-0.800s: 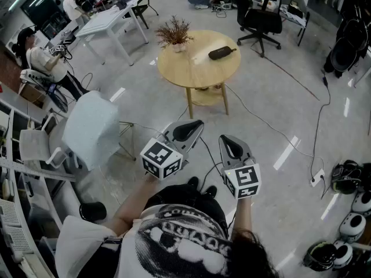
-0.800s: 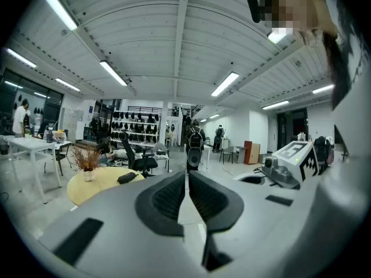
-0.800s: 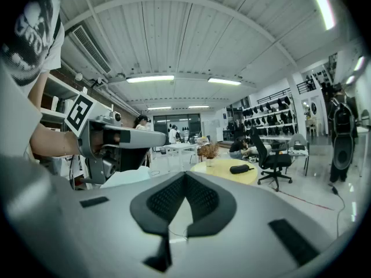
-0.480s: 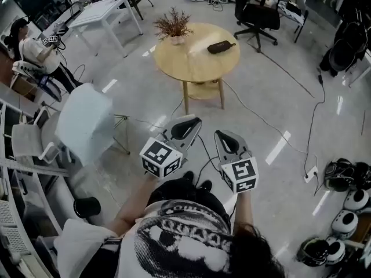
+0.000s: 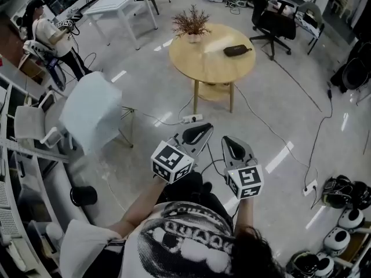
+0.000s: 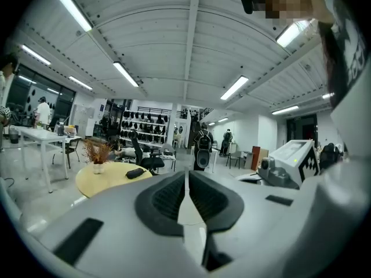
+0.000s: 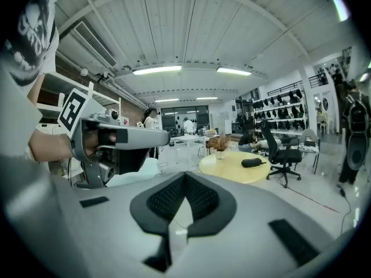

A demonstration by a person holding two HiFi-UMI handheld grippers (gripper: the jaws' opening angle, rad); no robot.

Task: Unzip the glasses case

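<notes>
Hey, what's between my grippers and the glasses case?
In the head view: floor with a power strip and cables, then the round table's near edge.

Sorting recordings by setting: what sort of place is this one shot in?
Probably an open-plan office or lab workspace. A black swivel chair and a white desk stand on a polished floor, and helmets are lined up along its edge.
</notes>
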